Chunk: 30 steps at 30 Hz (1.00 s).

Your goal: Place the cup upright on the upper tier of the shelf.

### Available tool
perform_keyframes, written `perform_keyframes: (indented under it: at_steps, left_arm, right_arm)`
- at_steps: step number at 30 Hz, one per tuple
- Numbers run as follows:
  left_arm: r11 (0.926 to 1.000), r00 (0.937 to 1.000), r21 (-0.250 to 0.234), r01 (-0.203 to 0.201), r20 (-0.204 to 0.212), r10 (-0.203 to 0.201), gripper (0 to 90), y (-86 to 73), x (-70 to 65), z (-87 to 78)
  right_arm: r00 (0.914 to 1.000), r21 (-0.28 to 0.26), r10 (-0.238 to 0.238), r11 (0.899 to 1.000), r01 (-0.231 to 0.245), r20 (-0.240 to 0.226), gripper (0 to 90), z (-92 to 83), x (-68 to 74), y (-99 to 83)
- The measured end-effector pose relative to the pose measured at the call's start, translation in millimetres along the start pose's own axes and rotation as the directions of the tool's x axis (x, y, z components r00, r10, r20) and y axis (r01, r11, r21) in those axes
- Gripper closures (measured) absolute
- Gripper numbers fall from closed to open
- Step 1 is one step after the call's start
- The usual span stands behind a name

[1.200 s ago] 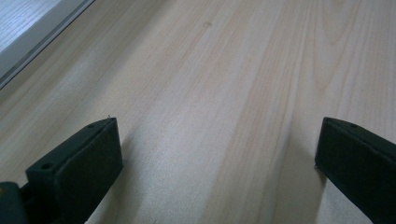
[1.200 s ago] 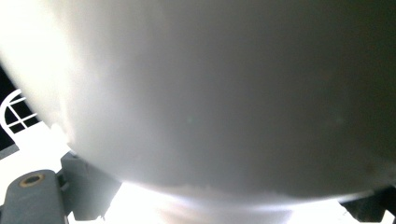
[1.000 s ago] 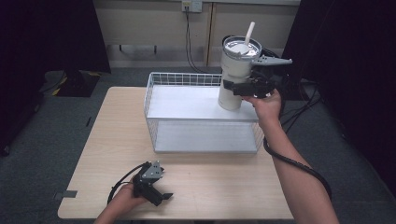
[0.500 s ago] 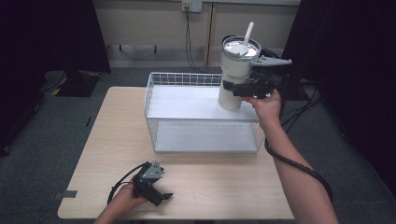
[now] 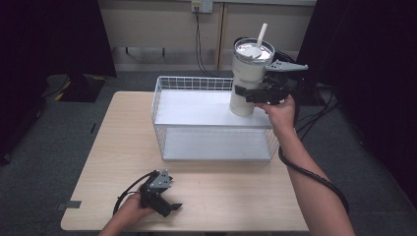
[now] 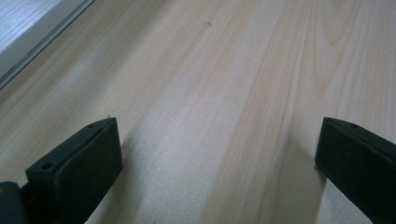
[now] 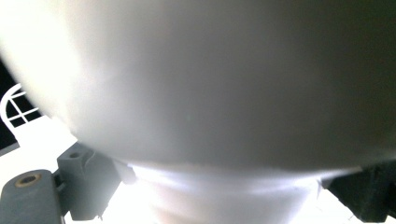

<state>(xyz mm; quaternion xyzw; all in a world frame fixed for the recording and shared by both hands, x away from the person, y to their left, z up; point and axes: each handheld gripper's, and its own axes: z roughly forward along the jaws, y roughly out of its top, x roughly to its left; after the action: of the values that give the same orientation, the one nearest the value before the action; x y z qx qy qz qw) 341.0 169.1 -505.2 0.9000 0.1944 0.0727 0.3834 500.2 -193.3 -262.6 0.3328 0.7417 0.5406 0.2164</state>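
Item: tumbler (image 5: 248,78), white, tall, w/ lid and straw (image 5: 261,35). Location: held upright in the air over the far right corner of the wire basket (image 5: 162,91), base at about rim level, not resting on the white liner. Cannot tell if its base touched the rim.

Right gripper (image 5: 251,93): jaws pinching the tumbler at its narrower lower body, from the right side. In the right gripper view the tumbler (image 7: 201,79) sat pressed close to the lens, basket wire (image 7: 16,107) visible at far left.

Left gripper (image 5: 167,205): resting low on the worktop (image 5: 231,196), near front edge, well apart from the basket. Jaws spread wide, nothing between them; bare wood (image 6: 210,93) in the left gripper view.

Step in hand (judged): carry phase, tumbler lifted and positioned above the basket, prob. for setting down inside.

Next move calls for: lowering straight down, keeping it upright so straw and lid stayed put; clearing the rear and right wire walls; base flat on the liner before loosening the grip. Tall item, narrow base, so tip risk if let go early or tilted.
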Motion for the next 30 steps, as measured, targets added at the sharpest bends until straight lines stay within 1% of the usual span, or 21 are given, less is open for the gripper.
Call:
perform_keyframes:
  at_steps: [3,4,5,9,12,15,23,30]
  left_arm:
    - [1.0,1.0,0.0,0.0,0.0,0.0,0.0,0.0,0.0,0.0]
    - [1.0,1.0,0.0,0.0,0.0,0.0,0.0,0.0,0.0,0.0]
    - [1.0,1.0,0.0,0.0,0.0,0.0,0.0,0.0,0.0,0.0]
    - [1.0,1.0,0.0,0.0,0.0,0.0,0.0,0.0,0.0,0.0]
    - [1.0,1.0,0.0,0.0,0.0,0.0,0.0,0.0,0.0,0.0]
    - [1.0,1.0,0.0,0.0,0.0,0.0,0.0,0.0,0.0,0.0]
    - [1.0,1.0,0.0,0.0,0.0,0.0,0.0,0.0,0.0,0.0]
    - [1.0,1.0,0.0,0.0,0.0,0.0,0.0,0.0,0.0,0.0]
  right_arm:
    - [1.0,-0.001,0.002,1.0,-0.002,0.0,8.6,-0.2,0.0,-0.5]
    - [1.0,-0.002,-0.003,1.0,0.003,0.007,8.6,0.2,0.7,-1.2]
    - [0.9998,0.005,-0.016,1.0,0.016,0.014,8.6,0.5,1.2,-1.4]
    - [0.9996,0.028,-0.027,0.999,0.026,0.012,8.5,0.6,0.8,-1.4]
    - [0.9996,0.026,-0.029,0.999,0.028,0.006,8.6,0.3,-0.1,-2.0]
    - [0.9998,0.026,-0.018,1.0,0.018,0.002,8.7,-0.3,-0.2,-2.9]
    - [0.9997,0.034,-0.025,0.999,0.024,0.006,9.3,-3.5,0.4,-3.8]
    - [0.9995,0.033,-0.029,0.999,0.028,0.009,9.2,-10.1,0.6,-5.2]
